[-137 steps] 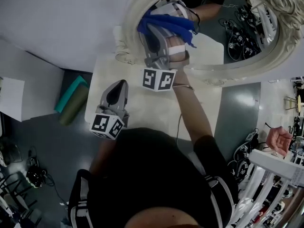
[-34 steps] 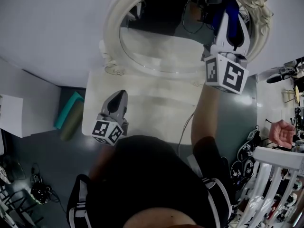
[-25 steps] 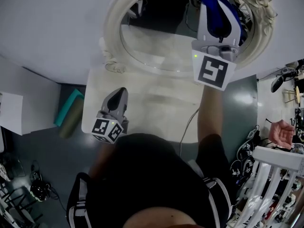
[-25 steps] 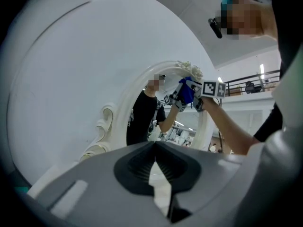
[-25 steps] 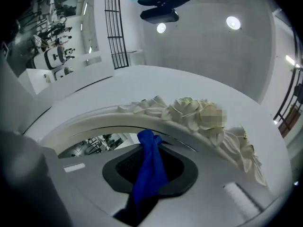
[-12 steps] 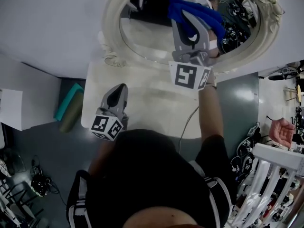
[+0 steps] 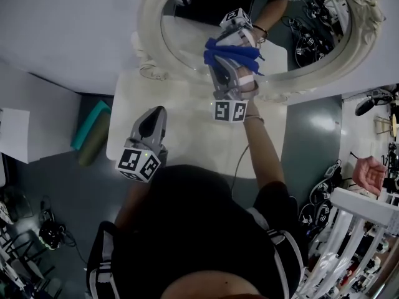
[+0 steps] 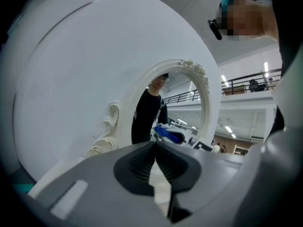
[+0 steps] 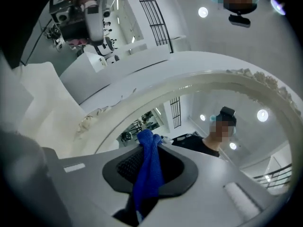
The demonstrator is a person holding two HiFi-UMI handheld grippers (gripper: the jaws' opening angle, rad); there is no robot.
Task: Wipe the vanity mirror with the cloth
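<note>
1. Right gripper (image 7: 225,67) clamped on blue cloth (image 7: 235,50); cloth against the vanity mirror (image 7: 184,37) glass, near 6 o'clock of the oval.
2. Left gripper (image 7: 159,110) jaws together, nothing between them, over the tabletop (image 7: 187,139), at 8 o'clock from the right one.

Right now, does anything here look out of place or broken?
Nothing stands out. The right claw grips the blue cloth at the mirror, the left claw hangs shut over the table, and nothing looks spilled or cracked.
</note>
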